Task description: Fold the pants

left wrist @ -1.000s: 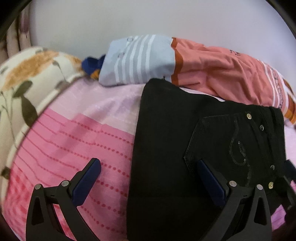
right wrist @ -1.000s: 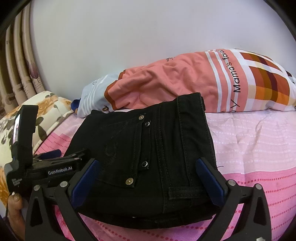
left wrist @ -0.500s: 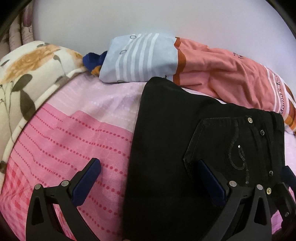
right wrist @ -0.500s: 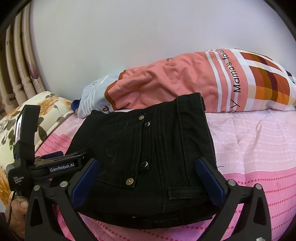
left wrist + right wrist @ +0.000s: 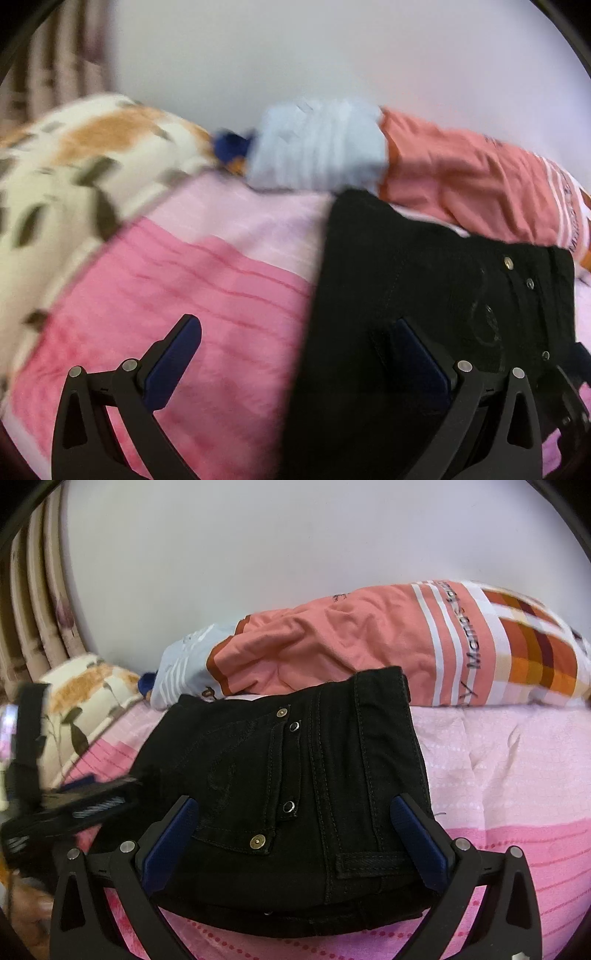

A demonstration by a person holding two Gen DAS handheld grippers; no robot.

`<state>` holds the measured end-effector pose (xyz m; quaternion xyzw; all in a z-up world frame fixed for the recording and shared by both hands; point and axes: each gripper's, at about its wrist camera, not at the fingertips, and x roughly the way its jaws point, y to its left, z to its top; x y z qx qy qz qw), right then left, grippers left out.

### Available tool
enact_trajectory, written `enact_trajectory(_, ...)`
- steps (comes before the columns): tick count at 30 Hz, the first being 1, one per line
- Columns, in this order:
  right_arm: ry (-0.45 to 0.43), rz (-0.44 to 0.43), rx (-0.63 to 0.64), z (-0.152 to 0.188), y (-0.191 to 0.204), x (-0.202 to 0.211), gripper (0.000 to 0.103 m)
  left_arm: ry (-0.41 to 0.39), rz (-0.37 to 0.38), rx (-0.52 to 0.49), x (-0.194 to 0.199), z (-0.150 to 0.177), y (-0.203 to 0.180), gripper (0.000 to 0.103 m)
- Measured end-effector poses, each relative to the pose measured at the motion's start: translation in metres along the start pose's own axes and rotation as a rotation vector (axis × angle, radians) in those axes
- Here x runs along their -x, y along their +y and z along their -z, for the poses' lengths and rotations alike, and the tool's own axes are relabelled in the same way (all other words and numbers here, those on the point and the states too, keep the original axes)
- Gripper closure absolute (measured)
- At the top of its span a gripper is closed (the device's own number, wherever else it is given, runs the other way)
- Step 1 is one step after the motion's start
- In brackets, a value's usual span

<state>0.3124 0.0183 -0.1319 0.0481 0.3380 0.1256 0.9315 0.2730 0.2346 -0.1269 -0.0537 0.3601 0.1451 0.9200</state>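
Note:
Black pants (image 5: pixel 295 786) lie folded into a compact stack on the pink bedsheet (image 5: pixel 498 775), back pocket and metal studs facing up. They also show in the left wrist view (image 5: pixel 424 314), which is blurred. My left gripper (image 5: pixel 295 354) is open and empty, straddling the left edge of the pants just above them; its body also shows in the right wrist view (image 5: pixel 70 808). My right gripper (image 5: pixel 295 834) is open and empty, its fingers either side of the waistband end of the stack.
A salmon, light-blue and checked pillow (image 5: pixel 369 653) lies behind the pants against the white wall. A floral cream blanket (image 5: pixel 74 177) sits at the left. A curtain (image 5: pixel 33 602) hangs at the far left.
My left gripper has swung and its view is now blurred, with the pants shifted slightly right in it. The right gripper has barely moved. Both stay open.

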Motion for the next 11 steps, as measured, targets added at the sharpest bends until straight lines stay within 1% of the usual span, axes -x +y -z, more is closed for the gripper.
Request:
enact_trajectory(1,0.002,-0.003,0.018,-0.005,0.006,0.004,0.000,-0.053,-0.027,0.028,0.016,0.002,0.008,0.000)
enact_trajectory(2,-0.013,-0.025,0.021,-0.009,0.011,0.010,0.000,-0.094,-0.055,0.042,0.027,0.003,0.015,0.000)
enact_trajectory(3,-0.055,-0.070,0.026,-0.017,0.022,0.022,0.000,-0.121,-0.084,0.042,0.036,0.003,0.020,0.000)
enact_trajectory(4,-0.079,-0.097,0.040,-0.022,0.033,0.029,0.000,-0.133,-0.103,0.040,0.045,0.002,0.027,0.000)
enact_trajectory(5,-0.090,-0.118,0.056,-0.027,0.044,0.033,0.000,-0.134,-0.105,0.053,0.050,0.000,0.035,0.000)
enact_trajectory(7,-0.070,-0.214,0.093,-0.039,0.077,0.034,0.000,-0.139,-0.122,0.120,0.063,-0.003,0.059,0.000)
enact_trajectory(8,-0.056,-0.244,0.102,-0.041,0.087,0.032,0.000,-0.140,-0.126,0.144,0.066,-0.006,0.070,0.000)
enact_trajectory(10,-0.012,-0.301,0.118,-0.045,0.117,0.020,0.000,-0.118,-0.164,0.189,0.073,-0.009,0.097,0.000)
enact_trajectory(11,0.018,-0.337,0.123,-0.046,0.131,0.012,0.000,-0.127,-0.175,0.201,0.076,-0.010,0.107,0.000)
